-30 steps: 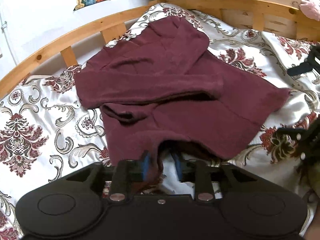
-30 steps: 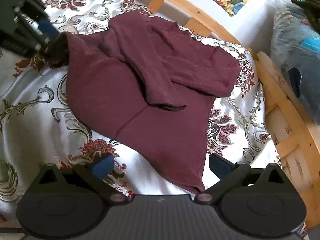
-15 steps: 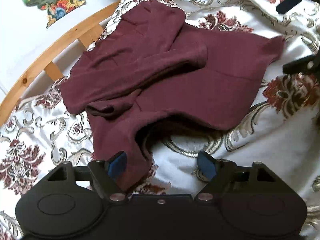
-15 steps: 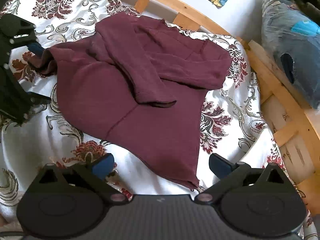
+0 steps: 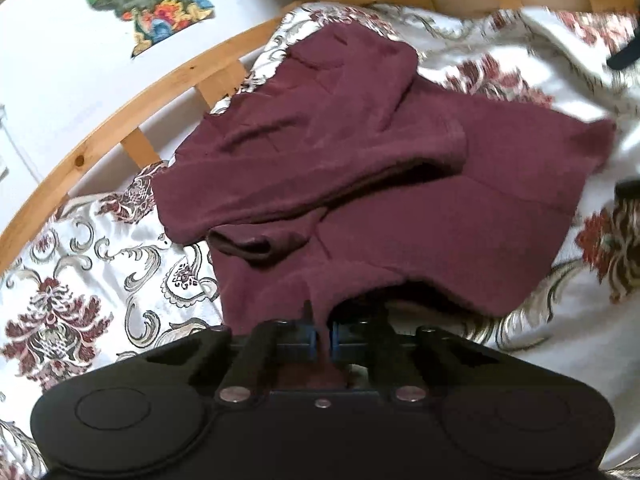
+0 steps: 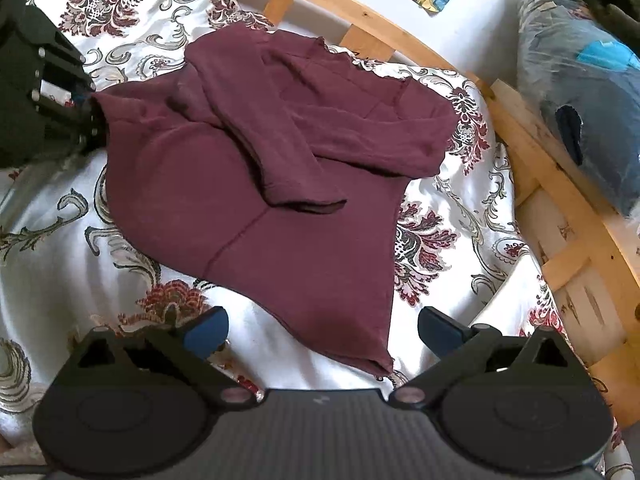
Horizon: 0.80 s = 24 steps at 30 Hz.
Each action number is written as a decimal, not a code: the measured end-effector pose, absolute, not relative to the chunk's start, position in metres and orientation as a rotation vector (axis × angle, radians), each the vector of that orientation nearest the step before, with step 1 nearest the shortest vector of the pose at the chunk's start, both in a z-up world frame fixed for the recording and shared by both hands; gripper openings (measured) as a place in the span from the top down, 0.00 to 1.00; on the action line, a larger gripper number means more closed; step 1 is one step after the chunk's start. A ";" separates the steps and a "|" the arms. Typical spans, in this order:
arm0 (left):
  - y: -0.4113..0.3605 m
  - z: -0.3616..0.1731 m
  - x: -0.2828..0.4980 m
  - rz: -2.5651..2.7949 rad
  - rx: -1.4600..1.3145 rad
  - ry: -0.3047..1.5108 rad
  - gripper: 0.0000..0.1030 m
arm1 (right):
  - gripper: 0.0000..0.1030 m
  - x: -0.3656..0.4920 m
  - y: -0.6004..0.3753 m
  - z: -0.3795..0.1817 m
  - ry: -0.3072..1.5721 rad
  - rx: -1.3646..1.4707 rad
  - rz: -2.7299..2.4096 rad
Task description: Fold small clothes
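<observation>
Maroon sweater (image 5: 400, 208) spread flat on bed, over floral bedspread (image 5: 80, 264), close to wooden bed rail (image 5: 120, 120). Both sleeves folded across the body, one overlapping the other; cuff of the upper sleeve (image 6: 304, 200) lying near the middle of the torso. Left gripper (image 5: 322, 338) at one bottom corner of the hem: jaws clenched on a pinch of maroon fabric, blue pads pressed against it from both sides, hem arched up slightly beside the grasp. Same gripper visible in right wrist view (image 6: 86, 114) at the sweater's far left corner, touching the cloth. Right gripper (image 6: 322, 330) with jaws released and wide apart, blue pads (image 6: 206, 330) either side of the opposite hem corner, corner tip between them; contact with cloth not discernible. Plastic-wrapped bundle (image 6: 580, 80) beyond the rail, at right.
</observation>
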<state>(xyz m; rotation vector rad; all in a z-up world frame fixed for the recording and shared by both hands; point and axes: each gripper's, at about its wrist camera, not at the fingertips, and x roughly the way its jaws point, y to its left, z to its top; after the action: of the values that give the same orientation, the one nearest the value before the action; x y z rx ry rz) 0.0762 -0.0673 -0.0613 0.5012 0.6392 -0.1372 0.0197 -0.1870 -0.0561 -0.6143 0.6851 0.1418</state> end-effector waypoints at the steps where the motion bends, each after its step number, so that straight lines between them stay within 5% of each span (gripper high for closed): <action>1: -0.066 -0.059 0.076 -0.139 0.487 0.637 0.95 | 0.00 0.020 -0.187 -0.056 0.686 -0.616 0.143; 24: -0.058 -0.044 0.070 -0.156 0.409 0.644 0.96 | 0.00 0.019 -0.182 -0.062 0.680 -0.658 0.144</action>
<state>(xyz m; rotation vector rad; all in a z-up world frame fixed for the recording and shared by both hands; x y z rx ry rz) 0.0700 -0.0580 -0.0440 0.4085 0.6440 -0.1562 0.0191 -0.1818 -0.0620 -0.6581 0.6799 0.1444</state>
